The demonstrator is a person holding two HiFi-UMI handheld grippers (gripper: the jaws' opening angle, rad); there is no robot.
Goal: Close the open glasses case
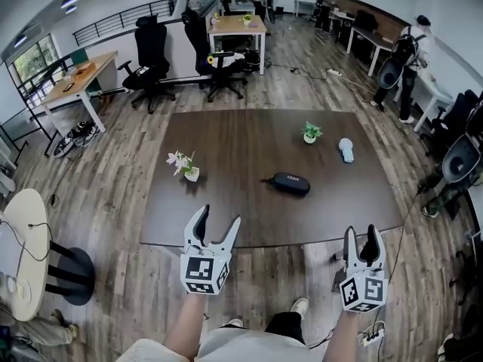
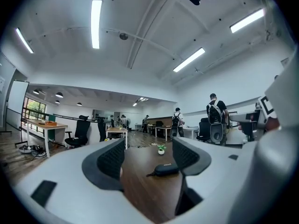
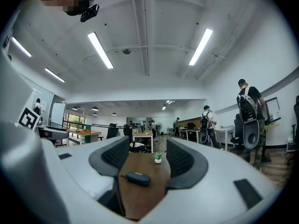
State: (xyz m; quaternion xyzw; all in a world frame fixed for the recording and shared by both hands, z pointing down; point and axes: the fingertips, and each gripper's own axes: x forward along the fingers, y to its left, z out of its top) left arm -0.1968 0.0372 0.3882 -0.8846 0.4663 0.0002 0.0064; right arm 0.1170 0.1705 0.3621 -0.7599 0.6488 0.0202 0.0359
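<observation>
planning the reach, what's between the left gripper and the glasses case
Nothing but bare table between left gripper and glasses case, seen in the head view.

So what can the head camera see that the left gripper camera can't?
Only the head view shows the person's shoes and the small white thing on the table's right side. Only the left gripper view shows the long ceiling lights. Both show the brown table, the dark glasses case, the little green plant and the left gripper with its jaws apart.
</observation>
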